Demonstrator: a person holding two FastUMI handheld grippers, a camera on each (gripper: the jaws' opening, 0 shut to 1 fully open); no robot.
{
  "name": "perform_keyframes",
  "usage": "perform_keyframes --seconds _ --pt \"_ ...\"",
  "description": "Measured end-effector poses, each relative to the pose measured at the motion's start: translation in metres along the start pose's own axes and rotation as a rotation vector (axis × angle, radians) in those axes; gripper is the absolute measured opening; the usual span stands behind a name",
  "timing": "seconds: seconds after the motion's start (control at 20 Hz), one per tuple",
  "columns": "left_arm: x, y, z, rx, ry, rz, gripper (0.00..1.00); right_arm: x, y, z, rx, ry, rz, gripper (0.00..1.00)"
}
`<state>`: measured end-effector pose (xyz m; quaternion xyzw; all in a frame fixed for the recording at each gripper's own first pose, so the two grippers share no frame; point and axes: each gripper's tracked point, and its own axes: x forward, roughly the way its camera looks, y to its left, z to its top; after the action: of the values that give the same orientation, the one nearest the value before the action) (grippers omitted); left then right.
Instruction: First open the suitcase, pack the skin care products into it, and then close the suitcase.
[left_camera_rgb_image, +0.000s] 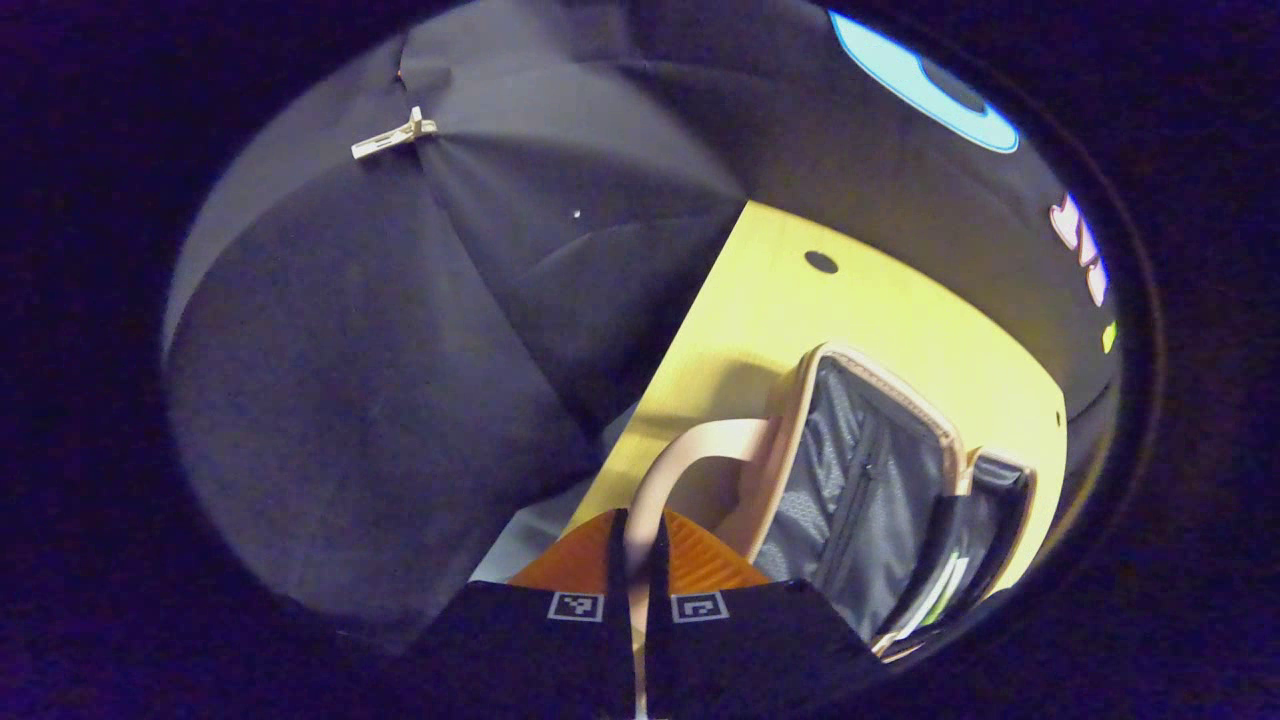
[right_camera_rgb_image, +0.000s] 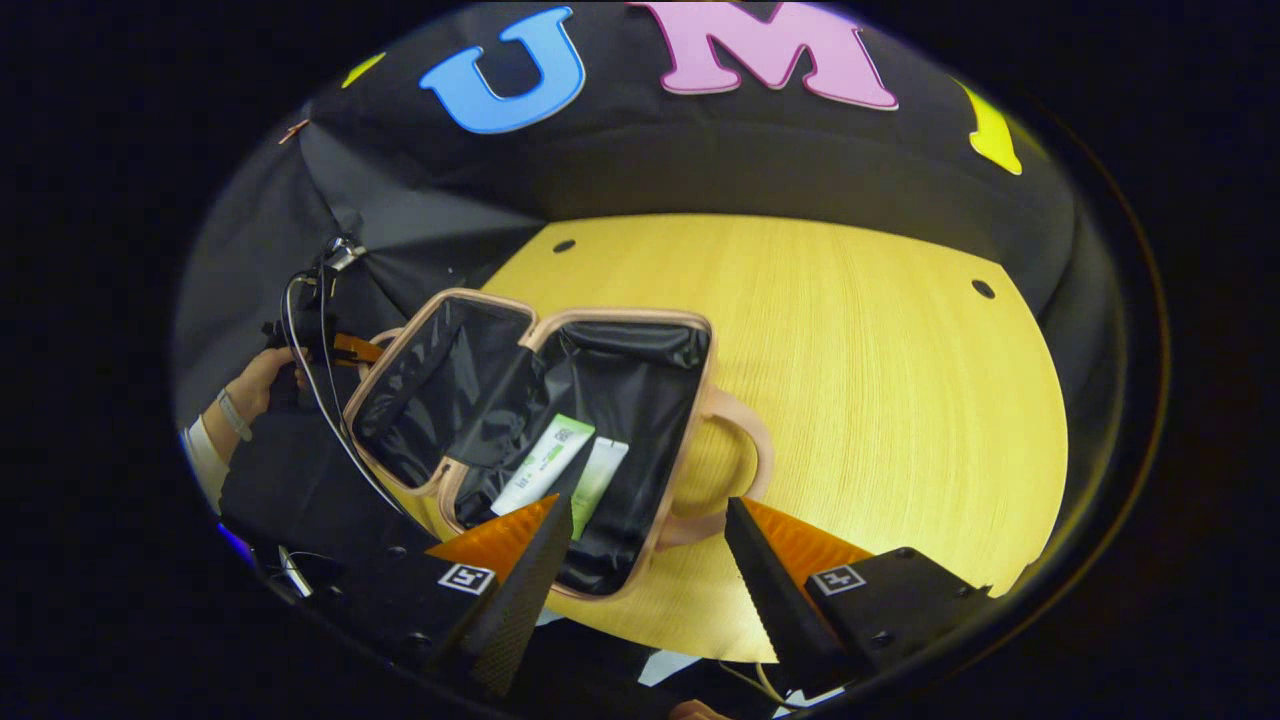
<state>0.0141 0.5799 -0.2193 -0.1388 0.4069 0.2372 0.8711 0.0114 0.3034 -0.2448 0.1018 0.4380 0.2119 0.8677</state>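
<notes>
1. Ahead of both grippers spreads the round yellow wooden table (right_camera_rgb_image: 850, 380), with small dark holes near its far edge.
2. On it, just beyond the right gripper's (right_camera_rgb_image: 645, 560) fingertips, lies the small pale pink hard-shell suitcase (right_camera_rgb_image: 700, 400), open flat, both halves lined in black fabric. The lid half with a zipped pocket lies to the left of that gripper, and the deeper half sits directly ahead of it.
3. Against the left gripper (left_camera_rgb_image: 637, 560) the same suitcase (left_camera_rgb_image: 790, 400) appears raised, its zipped grey-black lining facing the camera.
4. The left gripper is clamped on the lid's curved pink carry handle (left_camera_rgb_image: 665, 470), which runs down between its two closed fingers.
5. The right gripper stands spread wide with nothing between its fingers. The second pink handle (right_camera_rgb_image: 745, 450) lies flat on the table just ahead of them.
6. Far left of the right gripper, a person's hand (right_camera_rgb_image: 262, 378) holds the other gripper at the lid's outer edge.
7. Inside the deeper half, just past the right gripper's left finger, two white-and-green skin care tubes (right_camera_rgb_image: 545, 465) lie side by side, touching.
</notes>
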Motion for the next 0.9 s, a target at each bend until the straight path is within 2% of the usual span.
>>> perform_keyframes --seconds 0.1,0.25,0.35,0.4,0.5,0.6,0.65,0.75,0.9 --pt "-0.041 -0.032 0.021 0.029 -0.103 -0.078 0.09 -0.007 0.000 0.014 -0.011 -0.067 0.013 0.98" --pt "-0.113 -0.059 0.043 0.132 -0.206 -0.186 0.08 -0.019 -0.002 0.032 -0.010 -0.129 0.053 0.98" --pt "-0.153 -0.082 0.047 0.126 -0.233 -0.283 0.08 -0.026 -0.008 0.040 0.002 -0.159 0.078 0.98" --pt "-0.167 -0.102 0.044 0.130 -0.252 -0.332 0.08 -0.030 -0.014 0.039 0.001 -0.170 0.080 0.98" --pt "-0.180 -0.163 0.029 0.203 -0.255 -0.438 0.08 -0.043 -0.027 0.038 -0.007 -0.192 0.090 0.97" --pt "-0.177 -0.224 0.000 0.261 -0.223 -0.552 0.08 -0.056 -0.041 0.030 -0.011 -0.198 0.099 0.97" --pt "-0.182 -0.270 -0.025 0.277 -0.174 -0.634 0.08 -0.067 -0.052 0.022 -0.007 -0.187 0.103 0.97" --pt "-0.160 -0.329 -0.064 0.299 -0.094 -0.721 0.08 -0.083 -0.073 0.012 0.007 -0.183 0.103 0.97" --pt "-0.098 -0.376 -0.124 0.416 0.037 -0.686 0.08 -0.104 -0.121 -0.005 0.018 -0.191 0.045 0.97"
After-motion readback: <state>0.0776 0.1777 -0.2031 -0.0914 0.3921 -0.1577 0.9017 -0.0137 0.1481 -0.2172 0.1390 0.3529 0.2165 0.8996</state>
